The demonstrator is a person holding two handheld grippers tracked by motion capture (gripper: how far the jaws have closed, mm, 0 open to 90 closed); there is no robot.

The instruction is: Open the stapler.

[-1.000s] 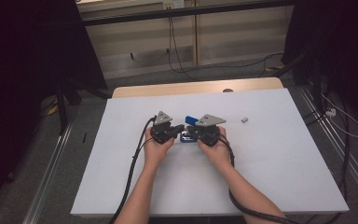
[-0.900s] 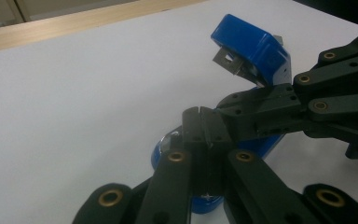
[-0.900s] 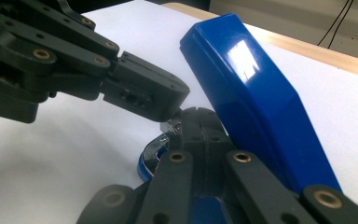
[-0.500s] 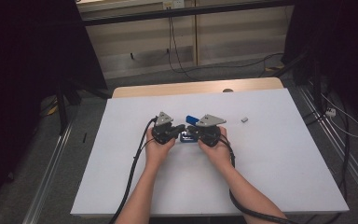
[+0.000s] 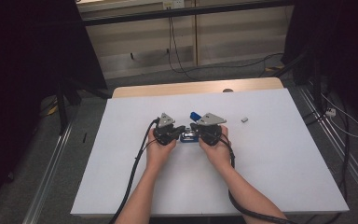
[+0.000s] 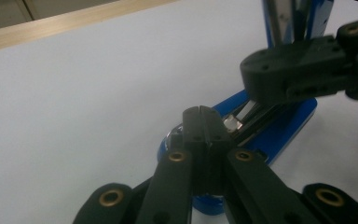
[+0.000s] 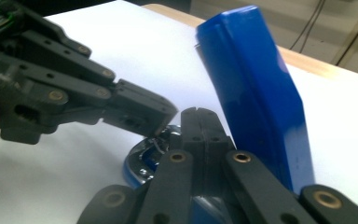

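I see even overhead light on the white table (image 5: 279, 158), with dark surroundings beyond it. In both gripper views, near parts blur softly; no glare, faint shadows under the hands.

High view: fixed above the near edge of the desk (image 5: 279, 177), looking forward and down, far enough to take in the whole top plus the floor past its far edge. Left claw (image 6: 199, 122) view rides low and close over the surface, aimed along its own shut jaws toward the far edge, with the blue stapler (image 6: 279, 128) and the other claw right in front; right claw (image 7: 200, 122) view sits equally close, aimed toward a far corner. All three share mid-desk: stapler (image 5: 189, 136), left claw (image 5: 181, 129), right claw (image 5: 195, 128).
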